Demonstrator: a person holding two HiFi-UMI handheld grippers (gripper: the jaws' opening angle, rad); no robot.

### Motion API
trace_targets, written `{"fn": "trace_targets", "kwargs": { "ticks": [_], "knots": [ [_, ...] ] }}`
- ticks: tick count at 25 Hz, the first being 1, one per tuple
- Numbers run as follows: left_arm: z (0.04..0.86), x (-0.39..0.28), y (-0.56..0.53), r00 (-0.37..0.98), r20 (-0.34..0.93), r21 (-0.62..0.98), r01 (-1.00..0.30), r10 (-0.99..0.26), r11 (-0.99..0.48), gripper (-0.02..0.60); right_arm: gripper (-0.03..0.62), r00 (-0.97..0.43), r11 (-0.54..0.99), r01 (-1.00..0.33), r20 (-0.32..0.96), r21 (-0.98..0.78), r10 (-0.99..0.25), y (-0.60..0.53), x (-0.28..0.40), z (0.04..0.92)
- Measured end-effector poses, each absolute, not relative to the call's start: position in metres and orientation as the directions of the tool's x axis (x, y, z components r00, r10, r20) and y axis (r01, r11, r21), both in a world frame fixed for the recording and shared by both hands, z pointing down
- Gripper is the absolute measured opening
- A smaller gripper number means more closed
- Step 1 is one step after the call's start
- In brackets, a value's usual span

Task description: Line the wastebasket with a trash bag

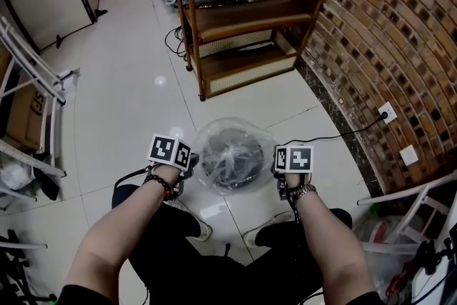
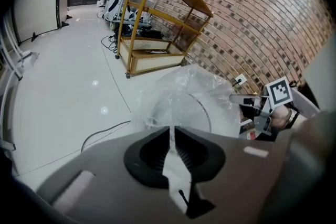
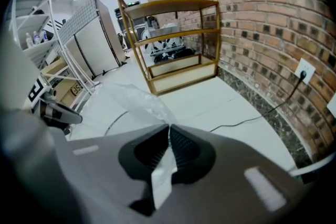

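The clear trash bag (image 1: 232,143) drapes over the wastebasket (image 1: 237,186). The left hand-held gripper (image 2: 171,135) and the right hand-held gripper (image 3: 168,136) each pinch its edge, on opposite sides of the wastebasket.

Beyond the left tongs (image 2: 170,134) and right tongs (image 3: 168,131), a three-tier wooden shelf cart (image 1: 243,25) stands on glossy white floor tiles (image 1: 128,82). A red-brown brick wall (image 1: 385,25) with a white socket (image 1: 386,112) runs outside the right tongs.

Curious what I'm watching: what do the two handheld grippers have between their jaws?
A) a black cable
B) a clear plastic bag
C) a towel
B: the clear film of the trash bag runs between the jaws of the left gripper and the right gripper.
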State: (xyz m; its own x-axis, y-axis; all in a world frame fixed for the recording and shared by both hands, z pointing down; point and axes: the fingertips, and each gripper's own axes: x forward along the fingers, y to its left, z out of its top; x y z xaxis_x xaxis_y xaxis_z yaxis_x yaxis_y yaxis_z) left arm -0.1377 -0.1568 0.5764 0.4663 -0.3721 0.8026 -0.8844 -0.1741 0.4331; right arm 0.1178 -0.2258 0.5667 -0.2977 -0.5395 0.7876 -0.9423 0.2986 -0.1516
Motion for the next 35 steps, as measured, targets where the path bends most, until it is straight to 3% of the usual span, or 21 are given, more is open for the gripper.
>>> {"fn": "trace_targets", "kwargs": {
  "ticks": [31, 35],
  "knots": [
    [0.643, -0.136, -0.194, 0.449, 0.844, 0.421, -0.894, -0.293, -0.155, 0.037, 0.009, -0.295, 0.263, -0.945, 0.853, -0.195, -0.43, -0.232, 0.118, 0.659],
    [0.651, -0.135, -0.198, 0.447, 0.848, 0.417, -0.894, -0.284, -0.162, 0.06, 0.054, -0.317, 0.262, -0.939, 0.852, -0.222, -0.416, -0.232, 0.116, 0.668]
  ]
}}
